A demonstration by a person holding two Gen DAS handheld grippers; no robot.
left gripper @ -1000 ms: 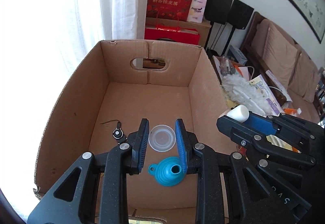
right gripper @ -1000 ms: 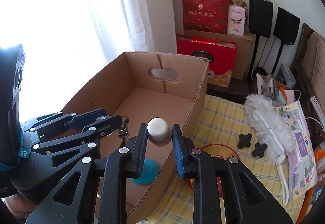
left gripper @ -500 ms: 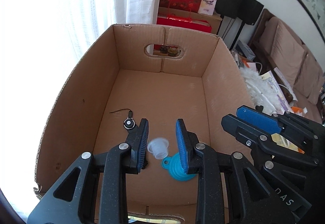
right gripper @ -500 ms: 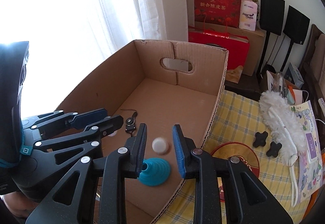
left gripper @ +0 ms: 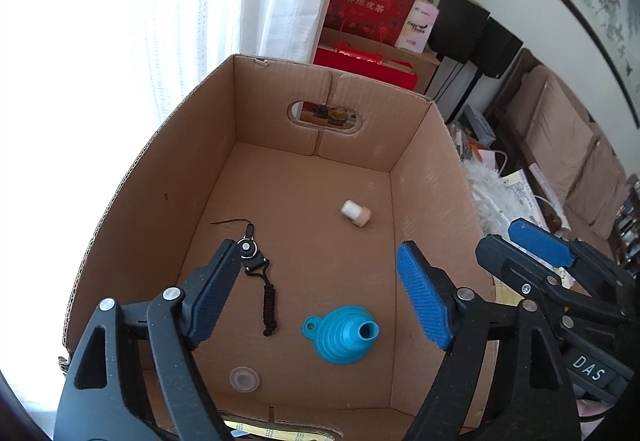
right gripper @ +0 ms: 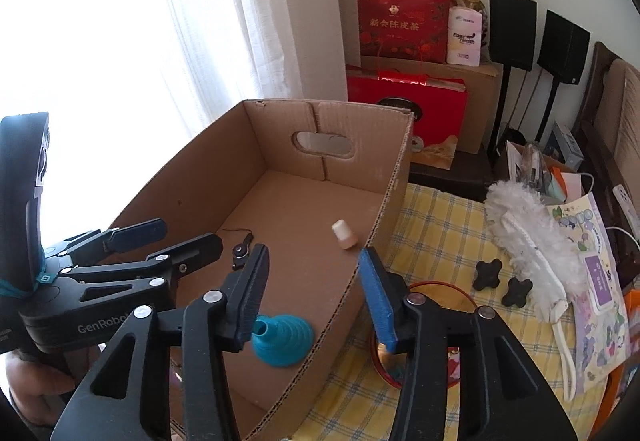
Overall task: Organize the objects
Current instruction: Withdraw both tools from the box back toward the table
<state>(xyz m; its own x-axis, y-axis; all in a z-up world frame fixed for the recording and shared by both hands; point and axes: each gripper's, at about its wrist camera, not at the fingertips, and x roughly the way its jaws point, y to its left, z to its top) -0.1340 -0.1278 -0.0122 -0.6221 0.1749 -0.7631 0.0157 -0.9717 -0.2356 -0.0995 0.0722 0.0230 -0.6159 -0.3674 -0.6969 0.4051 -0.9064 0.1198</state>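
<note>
Tools in both your hands hang over the cardboard box (left gripper: 132, 197). Your left tool (left gripper: 316, 297) is opening, its sides spread wide with nothing between them. Your right tool (right gripper: 312, 293) is opening too, and it pinches nothing. Inside the box, the small white bottle (left gripper: 355, 213) lies on its side near the right wall, looking blurry. The blue funnel (left gripper: 346, 333) sits near the front. The black lanyard (left gripper: 260, 281) lies to its left, and the clear cup (left gripper: 244, 379) rests in the front left corner. On the yellow checked surface (right gripper: 436, 241) beside the box lie a white duster (right gripper: 532, 241) and two black cross-shaped pieces (right gripper: 502, 279).
</note>
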